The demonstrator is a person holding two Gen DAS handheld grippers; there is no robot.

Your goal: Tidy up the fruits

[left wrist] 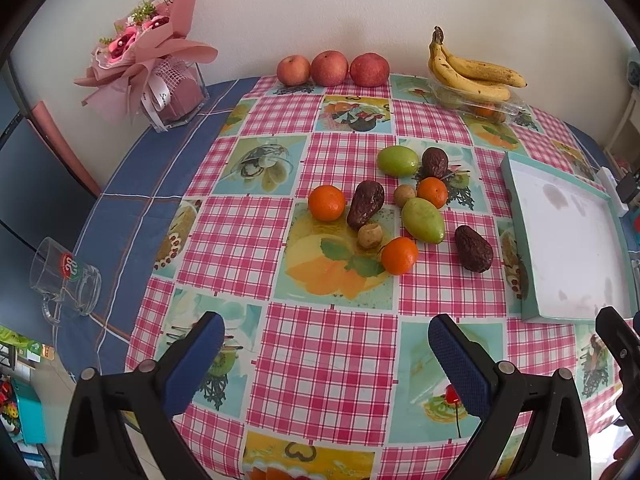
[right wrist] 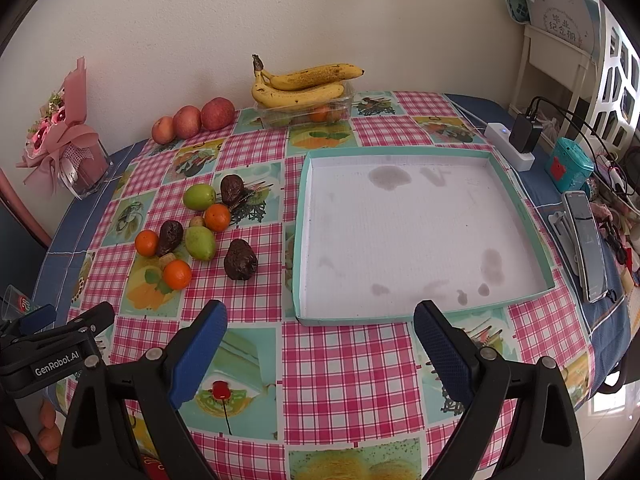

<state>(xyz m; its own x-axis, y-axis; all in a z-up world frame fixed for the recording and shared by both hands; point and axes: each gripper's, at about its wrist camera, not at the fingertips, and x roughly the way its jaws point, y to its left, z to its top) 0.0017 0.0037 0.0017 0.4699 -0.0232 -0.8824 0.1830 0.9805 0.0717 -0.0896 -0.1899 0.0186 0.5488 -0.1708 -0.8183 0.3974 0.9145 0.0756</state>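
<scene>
A loose cluster of fruit lies mid-table: three oranges, two green fruits, three dark wrinkled fruits and two small brown ones. The same cluster sits left of a shallow white tray with a teal rim, which holds nothing. In the left wrist view the tray is at the right. My left gripper hangs open, near the table's front, short of the cluster. My right gripper is open too, at the tray's front edge.
Three apples line the wall. Bananas rest on a clear punnet. A bouquet in a clear box and a glass mug stand left. A power strip, phone and teal tin sit right of the tray.
</scene>
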